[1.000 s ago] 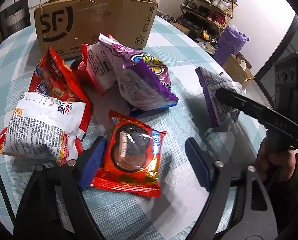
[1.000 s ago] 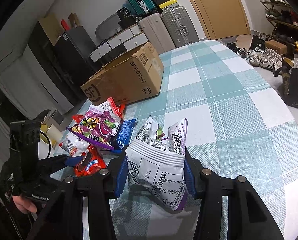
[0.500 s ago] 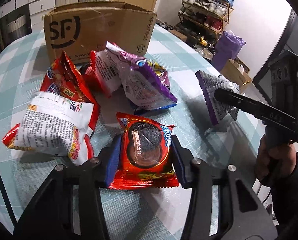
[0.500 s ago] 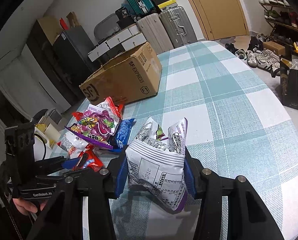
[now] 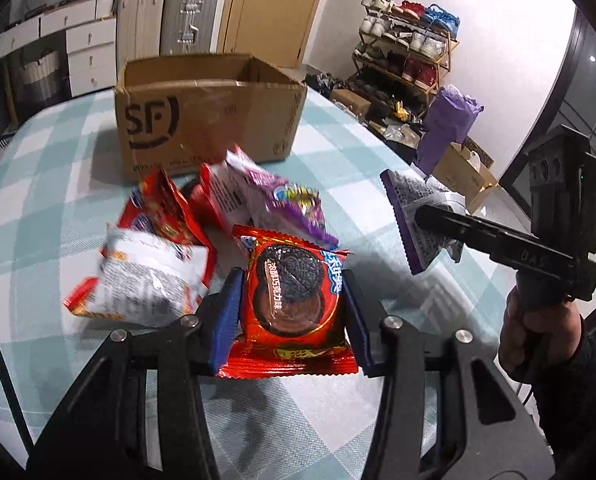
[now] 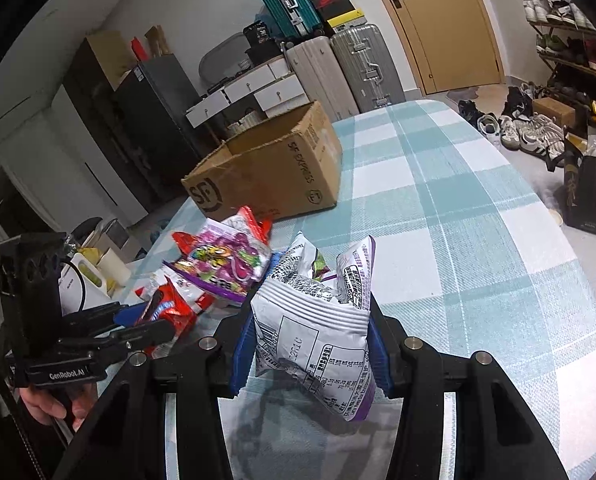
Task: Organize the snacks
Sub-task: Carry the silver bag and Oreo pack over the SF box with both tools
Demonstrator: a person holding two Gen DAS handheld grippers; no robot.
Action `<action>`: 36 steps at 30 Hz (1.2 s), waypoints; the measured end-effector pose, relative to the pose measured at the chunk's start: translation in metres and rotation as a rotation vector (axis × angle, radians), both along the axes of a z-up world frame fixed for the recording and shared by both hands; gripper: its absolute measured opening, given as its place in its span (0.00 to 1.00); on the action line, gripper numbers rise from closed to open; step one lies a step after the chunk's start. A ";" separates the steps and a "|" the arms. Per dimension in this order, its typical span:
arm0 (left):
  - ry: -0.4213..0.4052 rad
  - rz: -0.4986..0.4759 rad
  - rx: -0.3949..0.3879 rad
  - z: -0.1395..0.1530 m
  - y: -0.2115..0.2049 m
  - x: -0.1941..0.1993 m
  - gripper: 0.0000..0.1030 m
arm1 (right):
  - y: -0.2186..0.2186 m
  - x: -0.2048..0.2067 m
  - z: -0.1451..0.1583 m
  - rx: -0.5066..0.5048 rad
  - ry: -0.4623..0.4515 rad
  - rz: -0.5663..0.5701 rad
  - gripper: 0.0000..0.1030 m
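My left gripper (image 5: 290,312) is shut on a red cookie packet (image 5: 294,292) and holds it lifted above the checked table (image 5: 50,208). My right gripper (image 6: 310,344) is shut on a white and purple snack bag (image 6: 318,332), held off the table; the bag also shows in the left wrist view (image 5: 418,216). A pile of snack bags (image 5: 202,208) lies in front of an open SF cardboard box (image 5: 206,116). The box (image 6: 274,168) and the pile (image 6: 218,260) also show in the right wrist view, with the left gripper (image 6: 154,320) and its red packet at the left.
The table's right edge drops to a floor with shoes (image 6: 526,132), a dark bag (image 6: 590,196) and a purple bag (image 5: 446,124). Suitcases (image 6: 346,68) and drawers stand behind the box.
My left gripper closed on the red cookie packet and lifted it off the table. The right gripper kept its hold on the white and purple bag and rose slightly.
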State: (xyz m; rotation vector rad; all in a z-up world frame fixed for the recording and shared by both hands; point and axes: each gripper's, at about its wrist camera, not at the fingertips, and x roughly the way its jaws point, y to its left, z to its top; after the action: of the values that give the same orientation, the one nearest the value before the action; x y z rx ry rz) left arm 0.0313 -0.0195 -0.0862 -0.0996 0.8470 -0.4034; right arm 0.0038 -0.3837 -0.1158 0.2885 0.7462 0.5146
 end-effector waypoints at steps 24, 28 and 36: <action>-0.042 0.149 -0.002 0.107 0.060 0.055 0.43 | 0.056 0.029 0.107 -0.049 -0.194 0.161 0.47; -0.061 0.141 -0.003 0.123 0.061 0.069 0.43 | 0.066 0.045 0.122 -0.051 -0.207 0.180 0.47; -0.078 0.136 0.006 0.151 0.059 0.104 0.43 | 0.089 0.072 0.146 -0.079 -0.237 0.217 0.47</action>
State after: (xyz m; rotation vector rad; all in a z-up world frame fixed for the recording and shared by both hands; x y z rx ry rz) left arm 0.1348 0.0396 0.0650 -0.1340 0.7597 -0.2752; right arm 0.0762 -0.2948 0.0297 0.0705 0.5677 0.7100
